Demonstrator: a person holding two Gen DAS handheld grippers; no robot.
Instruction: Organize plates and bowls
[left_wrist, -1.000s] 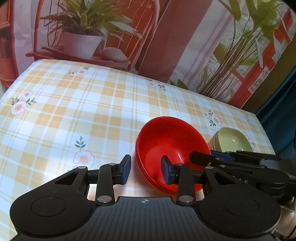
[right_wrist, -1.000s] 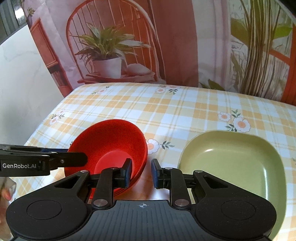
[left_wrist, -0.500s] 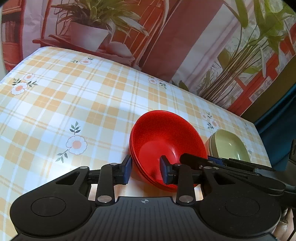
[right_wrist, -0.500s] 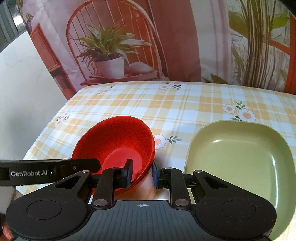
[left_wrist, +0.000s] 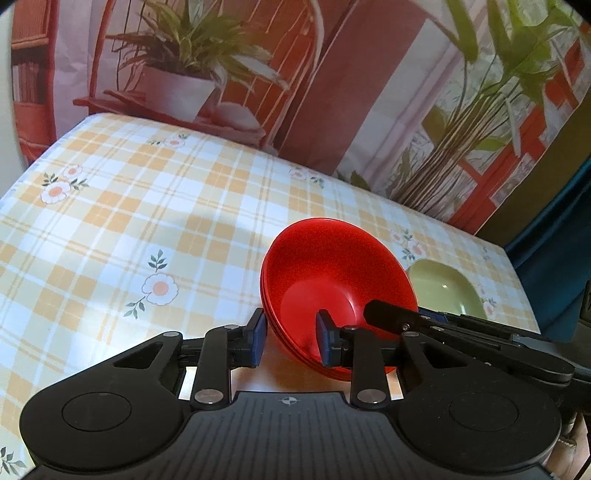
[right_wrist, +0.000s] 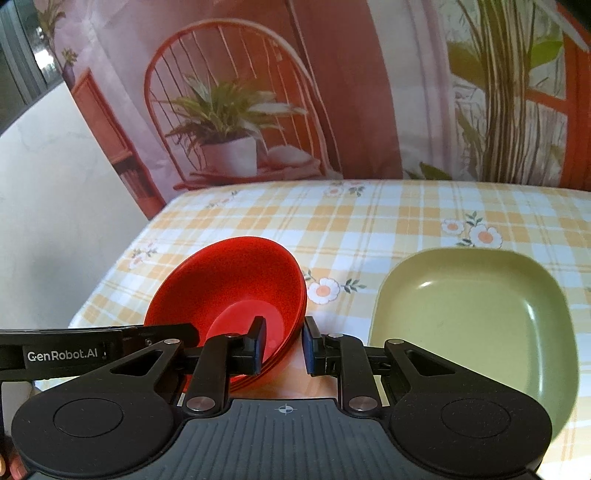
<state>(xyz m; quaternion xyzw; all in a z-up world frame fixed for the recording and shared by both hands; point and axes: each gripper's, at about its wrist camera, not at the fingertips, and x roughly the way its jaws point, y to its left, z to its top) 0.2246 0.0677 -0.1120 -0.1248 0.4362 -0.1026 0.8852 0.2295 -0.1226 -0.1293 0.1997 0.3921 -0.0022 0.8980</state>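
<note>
A stack of red bowls (left_wrist: 332, 266) sits on the checked tablecloth, also in the right wrist view (right_wrist: 236, 280). My left gripper (left_wrist: 290, 338) straddles the stack's near left rim, one finger inside the bowl and one outside. My right gripper (right_wrist: 282, 345) straddles the stack's near right rim in the same way. Whether the pads touch the rim is unclear. A green square plate (right_wrist: 476, 317) lies to the right of the bowls, seen small in the left wrist view (left_wrist: 443, 288).
The table (left_wrist: 110, 221) carries a yellow and white checked cloth with flowers. A printed backdrop (right_wrist: 258, 110) with a chair and potted plant stands behind the far edge. The table's left edge (right_wrist: 122, 258) drops off near a pale wall.
Both grippers have moved in over the red bowl stack's near rim, each now with one finger inside the bowl. The stack now looks tilted toward the far side.
</note>
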